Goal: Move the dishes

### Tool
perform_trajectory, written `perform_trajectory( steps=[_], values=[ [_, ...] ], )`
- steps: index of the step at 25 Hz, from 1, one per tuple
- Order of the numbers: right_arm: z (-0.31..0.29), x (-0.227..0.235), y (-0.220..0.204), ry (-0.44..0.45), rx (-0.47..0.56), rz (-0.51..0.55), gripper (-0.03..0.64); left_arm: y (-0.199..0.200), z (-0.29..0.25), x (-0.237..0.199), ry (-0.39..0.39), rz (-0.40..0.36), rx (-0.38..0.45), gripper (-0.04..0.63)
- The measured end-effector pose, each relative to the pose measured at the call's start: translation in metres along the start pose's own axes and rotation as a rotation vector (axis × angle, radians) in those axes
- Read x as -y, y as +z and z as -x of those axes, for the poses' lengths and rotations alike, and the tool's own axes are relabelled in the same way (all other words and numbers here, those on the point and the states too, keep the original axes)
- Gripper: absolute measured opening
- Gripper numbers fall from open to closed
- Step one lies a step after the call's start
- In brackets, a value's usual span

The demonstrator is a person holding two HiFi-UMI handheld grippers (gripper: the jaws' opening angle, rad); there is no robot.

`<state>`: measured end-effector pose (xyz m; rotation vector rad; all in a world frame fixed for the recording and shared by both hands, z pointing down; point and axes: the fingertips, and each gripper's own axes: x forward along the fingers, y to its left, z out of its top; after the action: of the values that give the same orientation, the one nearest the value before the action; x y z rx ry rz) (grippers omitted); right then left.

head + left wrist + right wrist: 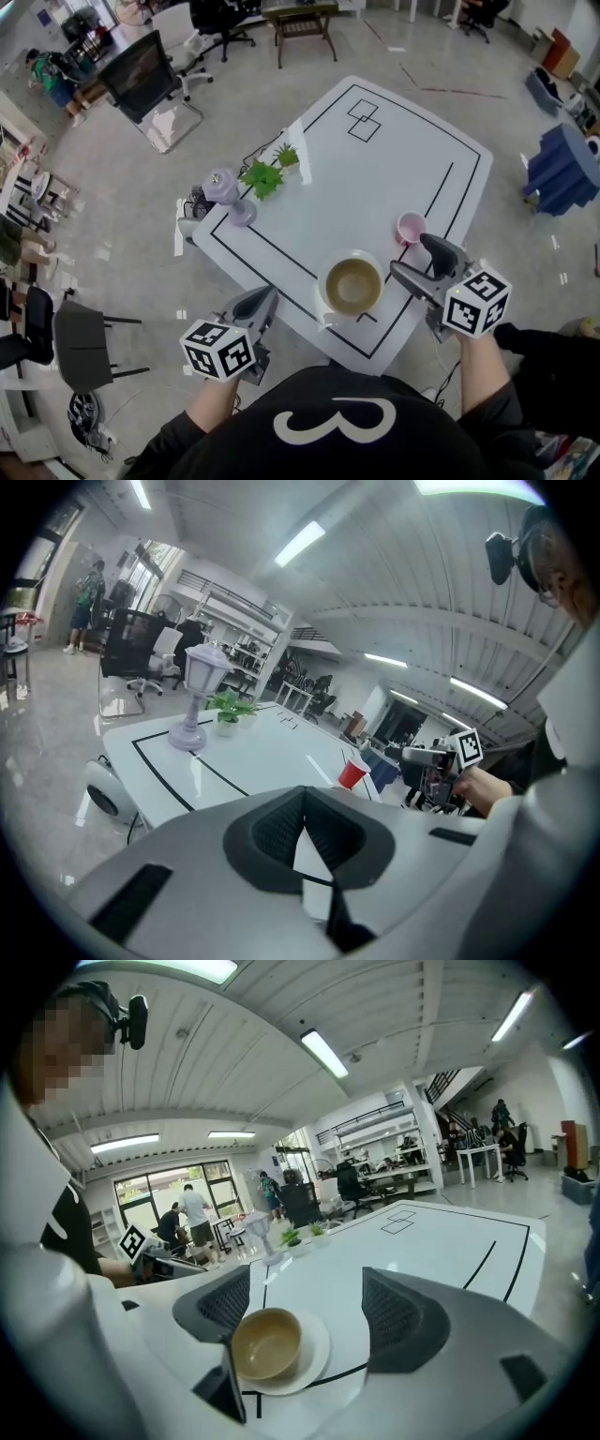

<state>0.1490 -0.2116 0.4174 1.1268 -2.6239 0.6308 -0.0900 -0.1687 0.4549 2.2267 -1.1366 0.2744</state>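
Note:
A tan bowl [352, 284] sits on a white plate [325, 298] near the front edge of the white table [375, 169]. In the right gripper view the bowl [267, 1342] and plate [315, 1352] lie just beyond the jaws, low and left of centre. My right gripper [419, 264] [306, 1283] hovers open just right of the plate, holding nothing. Beside its far finger stands a red cup [410, 228] [353, 773]. My left gripper [255, 309] [302, 803] is shut and empty, off the table's front-left edge.
A purple lamp [223, 189] [197, 691] and two small green plants [263, 176] [286, 155] stand at the table's left edge. Black lines and two small squares [364, 120] mark the tabletop. A black chair [82, 344] stands on the floor at left, office chairs farther back.

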Motion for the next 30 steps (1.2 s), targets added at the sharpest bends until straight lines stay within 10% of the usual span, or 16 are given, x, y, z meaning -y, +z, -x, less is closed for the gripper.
perform_trajectory(
  steps=[17,30],
  values=[
    [-0.051,-0.012,-0.112,-0.009,-0.236,-0.160,0.314,-0.018,0.030,-0.020,0.063,0.003,-0.003,0.002],
    [-0.054,-0.012,-0.122,-0.089,-0.220,-0.373,0.091,-0.027,0.041,-0.026,0.072,-0.004,-0.018,0.002]
  ],
)
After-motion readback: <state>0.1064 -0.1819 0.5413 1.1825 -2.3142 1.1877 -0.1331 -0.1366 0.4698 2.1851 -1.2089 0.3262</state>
